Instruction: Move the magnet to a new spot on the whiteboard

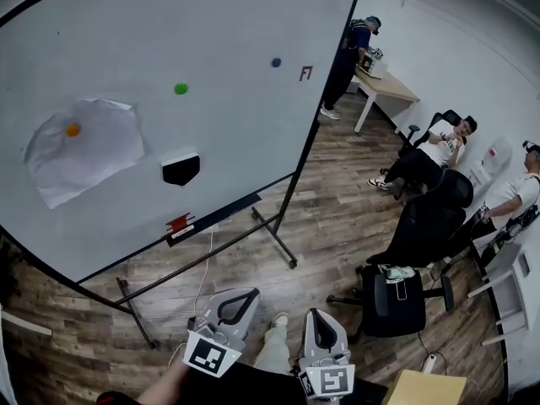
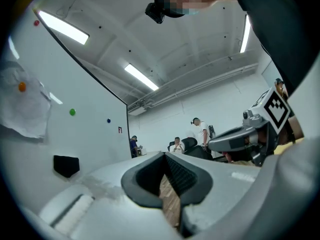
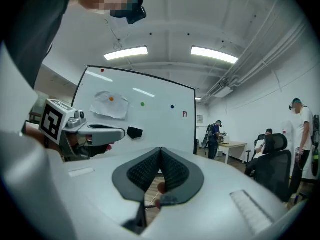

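Whiteboard [image 1: 211, 24] on a wheeled stand fills the left and middle of the head view, its left side cut off by the frame. At its left a crumpled paper sheet [image 1: 93, 159] is pinned under an orange magnet [image 1: 73, 129]; further right sit a green magnet [image 1: 180, 89] and a blue magnet [image 1: 276, 62], with a black eraser [image 1: 180, 169] below them. The small red mark beside the blue one is too small to read. Low in the frame, well apart from the board, the left hand-held gripper [image 2: 164, 155] and right hand-held gripper [image 3: 160, 150] are partly cut off; both have their jaws closed on nothing. The floor [image 1: 337, 218] is wood plank. To the right stand a black office chair [image 1: 396, 298], a seated person [image 1: 434, 150] and, further back, a person at a tabletop [image 1: 390, 85].
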### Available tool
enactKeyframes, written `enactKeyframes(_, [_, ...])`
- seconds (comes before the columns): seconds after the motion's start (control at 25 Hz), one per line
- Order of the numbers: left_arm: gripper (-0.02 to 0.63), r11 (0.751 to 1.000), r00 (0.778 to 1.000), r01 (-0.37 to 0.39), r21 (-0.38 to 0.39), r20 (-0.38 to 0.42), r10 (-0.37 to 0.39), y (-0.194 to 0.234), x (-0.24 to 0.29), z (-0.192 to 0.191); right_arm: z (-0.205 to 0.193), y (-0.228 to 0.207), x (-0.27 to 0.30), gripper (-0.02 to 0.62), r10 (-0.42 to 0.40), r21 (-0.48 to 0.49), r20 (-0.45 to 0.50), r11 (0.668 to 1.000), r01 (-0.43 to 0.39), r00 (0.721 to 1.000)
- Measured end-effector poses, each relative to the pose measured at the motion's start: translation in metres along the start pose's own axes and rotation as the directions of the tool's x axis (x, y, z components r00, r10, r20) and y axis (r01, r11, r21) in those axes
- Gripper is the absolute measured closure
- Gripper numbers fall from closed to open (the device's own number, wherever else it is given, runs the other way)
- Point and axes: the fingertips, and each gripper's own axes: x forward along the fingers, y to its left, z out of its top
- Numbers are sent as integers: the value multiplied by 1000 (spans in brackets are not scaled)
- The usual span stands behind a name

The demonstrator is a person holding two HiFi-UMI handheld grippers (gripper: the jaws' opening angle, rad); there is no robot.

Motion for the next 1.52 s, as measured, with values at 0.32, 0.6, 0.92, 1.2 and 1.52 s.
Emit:
enactKeyframes(0.32, [607,981,978,-191,8,-86,191,52,32,-26,-3,-13,86,592,194,-37,-10,980,-194,981])
enactKeyframes(0.6, [607,949,945,-306,73,-100,312,91,77,-30,-9,-60,167,592,288,-6,-10,957,-288,957])
enactKeyframes(0.92, [607,880,882,-454,143,-68,466,133,115,-19,3,-94,243,592,382,-66,24,923,-380,924])
enactKeyframes(1.2, [607,834,840,-527,165,-49,541,139,159,-15,21,-134,287,592,466,-150,31,877,-457,884])
enactKeyframes(1.52, [607,758,766,-619,206,-56,641,150,166,-18,68,-162,338,592,533,-173,98,841,-513,841])
